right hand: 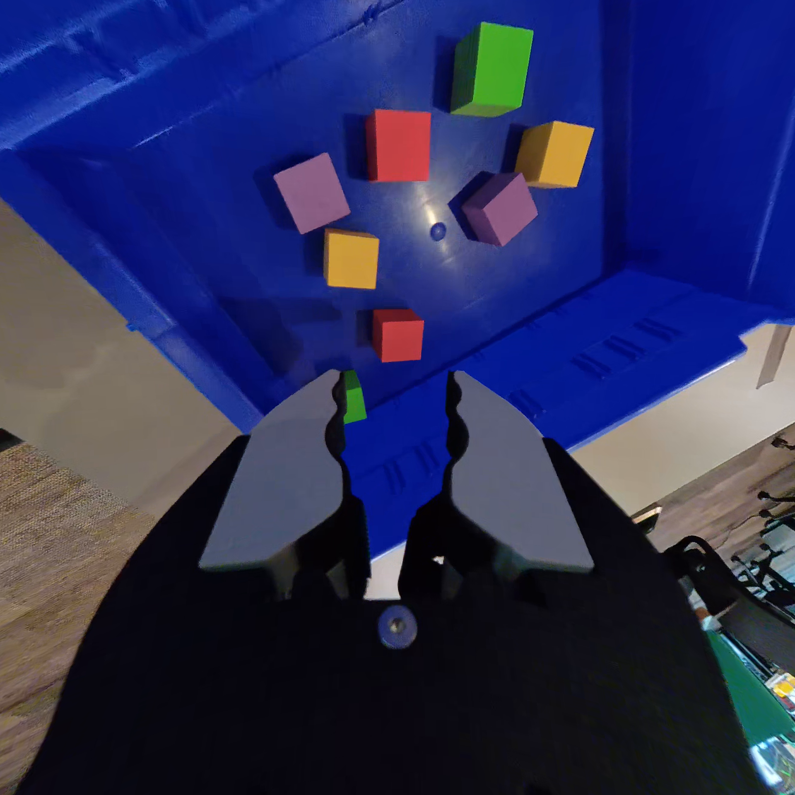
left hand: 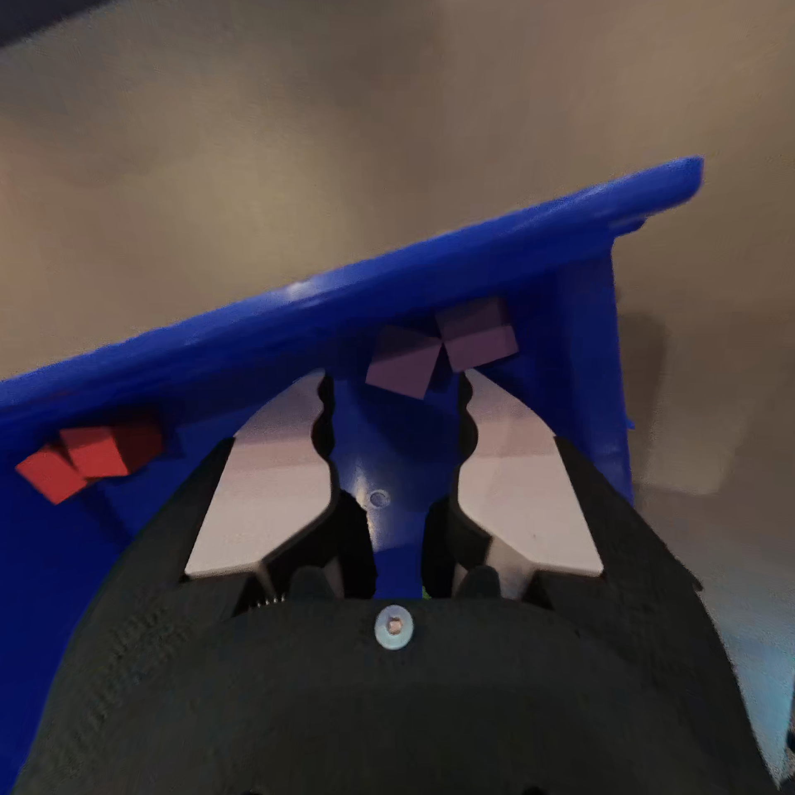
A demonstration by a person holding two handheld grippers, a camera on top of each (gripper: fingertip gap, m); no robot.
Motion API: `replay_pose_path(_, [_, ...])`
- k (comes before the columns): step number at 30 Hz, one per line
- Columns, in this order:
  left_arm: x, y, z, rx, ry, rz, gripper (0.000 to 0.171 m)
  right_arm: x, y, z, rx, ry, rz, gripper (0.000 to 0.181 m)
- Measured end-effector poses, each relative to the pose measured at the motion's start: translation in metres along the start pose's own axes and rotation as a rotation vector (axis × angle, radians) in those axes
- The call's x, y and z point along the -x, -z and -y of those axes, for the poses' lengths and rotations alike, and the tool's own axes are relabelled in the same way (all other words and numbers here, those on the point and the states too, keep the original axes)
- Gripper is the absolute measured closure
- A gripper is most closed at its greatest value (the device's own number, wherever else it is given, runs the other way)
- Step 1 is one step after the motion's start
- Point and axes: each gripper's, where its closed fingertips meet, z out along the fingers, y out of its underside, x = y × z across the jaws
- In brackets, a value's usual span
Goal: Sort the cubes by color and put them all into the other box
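Observation:
My left gripper is open and empty inside a blue plastic bin. Two purple cubes lie against the bin's far wall just beyond its fingertips. Two red cubes lie at the far left. My right gripper is open and empty above the near rim of a blue bin. On the bin's floor lie several cubes: a red one nearest, a small green one beside the left finger, yellow ones, purple ones, another red and a big green one.
A beige table top lies beyond the bin in the left wrist view. In the right wrist view a beige surface shows left of the bin, carpet lower left, and chair legs and green items at the right.

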Motion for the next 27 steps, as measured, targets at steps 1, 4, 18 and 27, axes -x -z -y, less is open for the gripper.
replay_pose_path(1, [0.000,-0.004,-0.001,0.014,-0.008,-0.006,0.115,0.001,0.002,0.000,-0.003,0.005,-0.005,0.136])
replay_pose_path(4, [-0.005,-0.011,-0.001,0.023,-0.010,-0.061,0.129,0.005,0.009,0.003,-0.021,0.024,-0.024,0.137])
replay_pose_path(18, [-0.012,0.084,0.037,-0.588,0.384,-0.188,0.143,0.072,0.090,0.111,-0.667,0.241,-0.126,0.136])
replay_pose_path(27, [-0.046,0.188,0.104,-1.206,0.626,-0.815,0.143,0.135,0.170,0.208,-1.223,0.406,-0.382,0.131])
